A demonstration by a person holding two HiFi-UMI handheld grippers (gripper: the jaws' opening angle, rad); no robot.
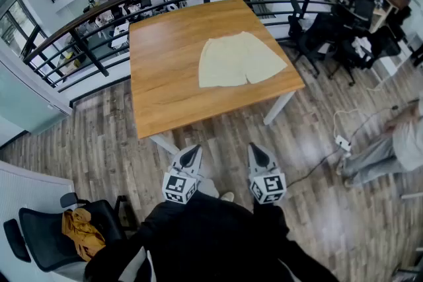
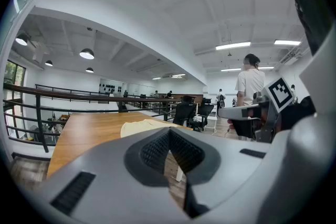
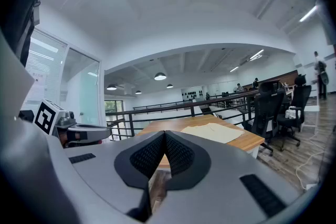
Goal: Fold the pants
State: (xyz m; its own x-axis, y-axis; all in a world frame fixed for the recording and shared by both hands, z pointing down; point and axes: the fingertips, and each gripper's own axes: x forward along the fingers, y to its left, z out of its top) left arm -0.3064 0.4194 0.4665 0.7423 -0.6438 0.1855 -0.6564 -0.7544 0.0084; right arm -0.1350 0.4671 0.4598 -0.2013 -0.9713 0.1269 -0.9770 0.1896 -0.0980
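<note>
Pale cream pants (image 1: 239, 60) lie flat and spread on the right half of a wooden table (image 1: 165, 69), waistband toward the near side. Both grippers hang over the floor well short of the table's near edge. My left gripper (image 1: 192, 152) is shut and holds nothing; my right gripper (image 1: 256, 151) is shut and holds nothing. In the left gripper view the pants (image 2: 137, 126) show far beyond the closed jaws, with the right gripper (image 2: 247, 112) beside. In the right gripper view the pants (image 3: 216, 132) lie on the table (image 3: 173, 128) ahead.
A black railing (image 1: 119, 6) curves behind the table. Office chairs (image 1: 324, 36) stand at the right, another chair (image 1: 46, 234) with an orange cloth at lower left. A power strip and cable (image 1: 342, 141) lie on the wooden floor. A person (image 2: 251, 86) stands at the right.
</note>
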